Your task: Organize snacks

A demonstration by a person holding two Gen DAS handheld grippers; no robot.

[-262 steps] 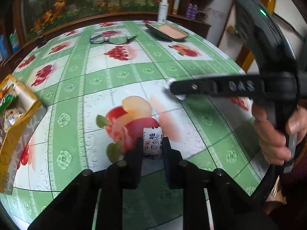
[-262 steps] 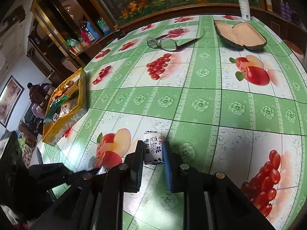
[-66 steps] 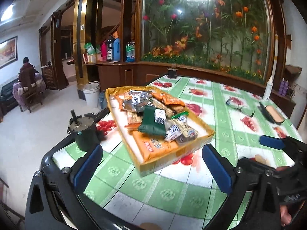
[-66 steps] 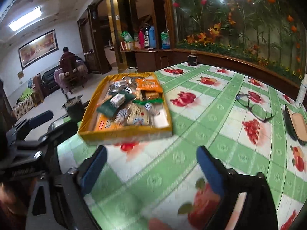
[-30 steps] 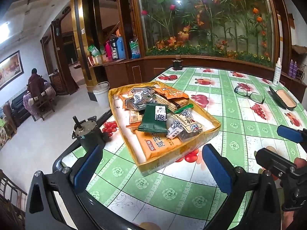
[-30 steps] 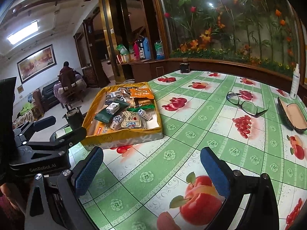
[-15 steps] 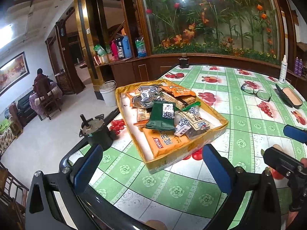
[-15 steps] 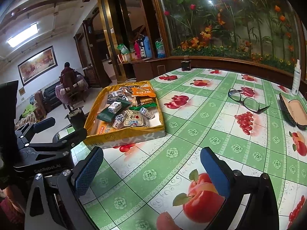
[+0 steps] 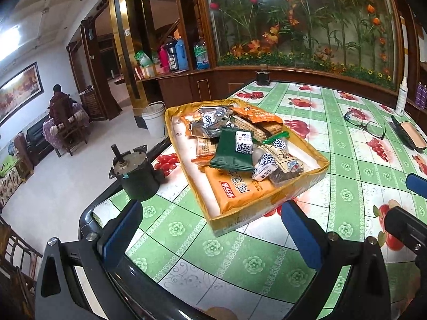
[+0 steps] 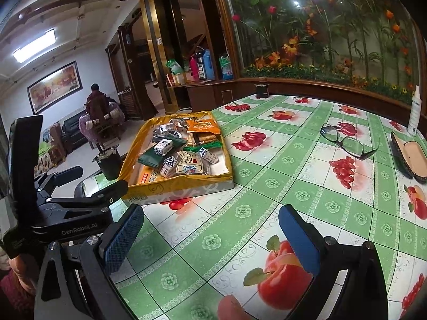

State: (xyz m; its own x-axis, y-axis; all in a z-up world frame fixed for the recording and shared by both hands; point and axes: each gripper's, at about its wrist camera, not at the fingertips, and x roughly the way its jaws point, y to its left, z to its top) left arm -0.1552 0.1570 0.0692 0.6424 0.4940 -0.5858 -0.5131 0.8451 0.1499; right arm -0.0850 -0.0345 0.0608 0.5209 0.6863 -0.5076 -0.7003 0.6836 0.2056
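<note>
A shallow yellow box (image 9: 267,214) (image 10: 176,186) sits near the table's left edge, filled with several snack packets: an orange biscuit pack (image 9: 237,189), a green pouch (image 9: 229,154), small blue-and-white wrapped candies (image 9: 243,142) (image 10: 163,146). My left gripper (image 9: 210,237) is open and empty, held back from the box's near corner. My right gripper (image 10: 210,237) is open and empty, above the tablecloth to the right of the box. The left gripper body (image 10: 66,213) shows in the right wrist view.
The table has a green fruit-print cloth (image 10: 293,173). Black glasses (image 9: 365,125) (image 10: 347,141), an open glasses case (image 9: 409,136) (image 10: 408,157) and a white bottle (image 10: 415,114) lie at the far right. A small dark motor (image 9: 136,176) stands at the left edge.
Both grippers, shut on candies 8.7 s ago, now stand open and empty. Over the last second both drew slightly back and the view shifted a little; the box has not moved.
</note>
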